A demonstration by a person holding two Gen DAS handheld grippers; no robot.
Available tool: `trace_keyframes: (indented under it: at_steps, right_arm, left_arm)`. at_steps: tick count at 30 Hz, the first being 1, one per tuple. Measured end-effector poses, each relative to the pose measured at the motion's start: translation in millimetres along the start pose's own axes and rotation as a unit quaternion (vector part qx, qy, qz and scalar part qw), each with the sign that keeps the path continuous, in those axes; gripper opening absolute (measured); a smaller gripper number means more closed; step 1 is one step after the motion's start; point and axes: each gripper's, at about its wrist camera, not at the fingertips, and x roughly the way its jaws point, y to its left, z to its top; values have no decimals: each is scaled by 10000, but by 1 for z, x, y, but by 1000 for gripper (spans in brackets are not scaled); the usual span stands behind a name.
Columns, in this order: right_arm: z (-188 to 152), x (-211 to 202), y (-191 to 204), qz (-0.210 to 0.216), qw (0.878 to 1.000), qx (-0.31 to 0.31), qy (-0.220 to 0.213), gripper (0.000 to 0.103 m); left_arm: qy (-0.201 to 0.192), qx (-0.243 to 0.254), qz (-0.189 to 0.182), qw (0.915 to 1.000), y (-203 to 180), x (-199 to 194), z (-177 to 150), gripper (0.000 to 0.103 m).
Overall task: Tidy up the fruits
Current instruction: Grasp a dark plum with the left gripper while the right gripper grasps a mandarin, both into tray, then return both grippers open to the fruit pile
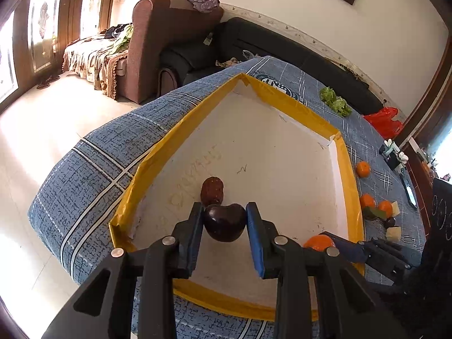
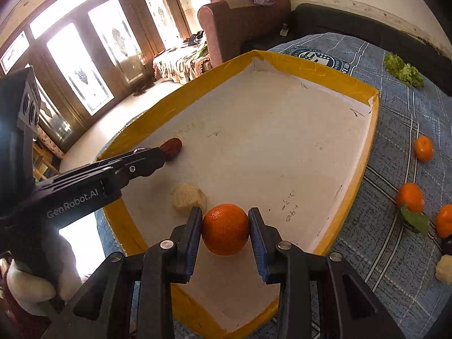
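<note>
A shallow white tray with a yellow rim (image 1: 180, 130) lies on a blue checked cloth. My left gripper (image 1: 224, 207) is shut on a dark purple plum (image 1: 224, 223) over the tray's near left part. Just beyond it, a brown date (image 1: 212, 189) rests on the tray floor. My right gripper (image 2: 225, 212) is shut on an orange (image 2: 225, 228) above the tray's near end. A pale beige chunk (image 2: 188, 199) lies in the tray just left of that orange. In the right wrist view the left gripper's fingers (image 2: 147, 158) hide the plum and reach up to the date (image 2: 173, 148).
Three loose oranges (image 2: 423, 148) (image 2: 411, 197) (image 2: 445, 220), a green leaf (image 2: 416, 220) and another pale chunk (image 2: 445, 268) lie on the cloth right of the tray. Lettuce (image 2: 404, 70) sits at the far right. A brown sofa (image 1: 158, 45) stands beyond the table.
</note>
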Motion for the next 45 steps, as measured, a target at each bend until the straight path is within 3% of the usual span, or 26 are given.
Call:
trace_keyframes:
  at_steps: [6, 13, 17, 21, 26, 33, 35, 40, 45]
  right_arm:
    - [0, 1, 4, -126, 9998, -122, -12, 38]
    - [2, -28, -1, -29, 9991, 64, -410, 45]
    - [-3, -61, -22, -112, 9966, 345, -746, 49]
    - [-15, -94, -62, -311, 9910, 772, -1052, 51]
    - [-48, -142, -134, -737, 9752, 1577, -1370, 55]
    - [-94, -172, -213, -1202, 9512, 2507, -1341, 55]
    - [-99, -168, -222, -1161, 9505, 2588, -1266, 55]
    - [-95, -142, -212, -909, 9618, 2343, -1085, 55]
    - [-90, -123, -196, -1106, 9688, 1930, -1089, 55]
  left_arm:
    - [-103, -165, -67, 9998, 4, -11, 3, 57]
    - [-266, -457, -125, 9985, 11, -31, 5, 66]
    - [-321, -427, -103, 9985, 5, -39, 6, 71]
    - [-358, -315, -138, 9988, -10, -45, 6, 73]
    - [-377, -104, -312, 9987, -34, -49, 3, 77]
    - [-127, 367, -616, 9973, -82, -34, -7, 77]
    - [-41, 540, -661, 9963, -99, -29, -11, 77]
    - [82, 1073, -736, 9915, -137, -19, -21, 77]
    - [117, 1486, -724, 9862, -174, -6, -20, 77]
